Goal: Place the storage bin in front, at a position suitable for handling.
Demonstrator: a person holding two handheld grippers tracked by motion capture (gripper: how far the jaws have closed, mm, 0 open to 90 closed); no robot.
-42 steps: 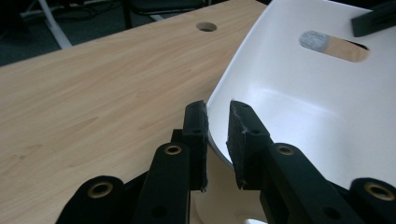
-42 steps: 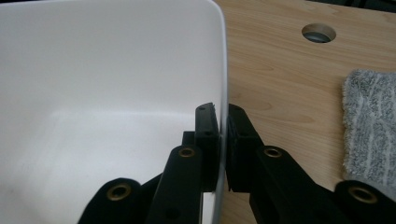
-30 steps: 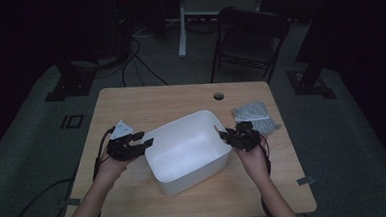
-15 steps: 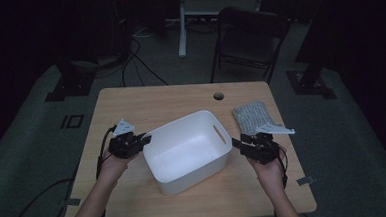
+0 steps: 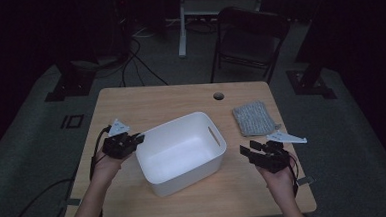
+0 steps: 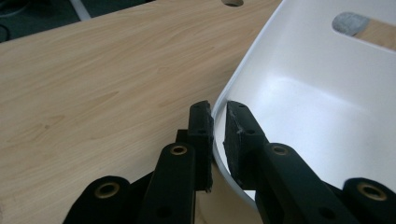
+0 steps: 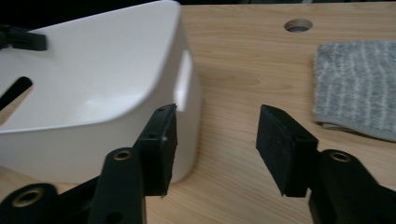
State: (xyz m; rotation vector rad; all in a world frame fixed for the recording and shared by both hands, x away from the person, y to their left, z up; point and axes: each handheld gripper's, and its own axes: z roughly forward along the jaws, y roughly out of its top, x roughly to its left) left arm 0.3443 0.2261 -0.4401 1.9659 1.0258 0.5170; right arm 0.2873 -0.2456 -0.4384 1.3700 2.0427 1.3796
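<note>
on the desk (image 5: 145, 98), seen from the high view, a white bin (image 5: 181, 151) sits near the middle. the left hand-held gripper (image 5: 132, 140) is at the bin's left rim, and its jaws have just been closing onto that rim. the right hand-held gripper (image 5: 250, 149) hovers to the right of the bin, clear of its wall. a folded grey cloth (image 5: 252, 117) lies to the right of the bin, beyond the right hand-held gripper.

from the left gripper view, the left hand-held gripper (image 6: 217, 128) is clamped on the bin's thin rim (image 6: 243, 65), one pad outside the wall and one inside.

from the right gripper view, the right hand-held gripper (image 7: 215, 140) stands apart with nothing between the pads; its jaws have just been opening. the bin (image 7: 93, 84) is just to their left, the cloth (image 7: 355, 88) to the right.
</note>
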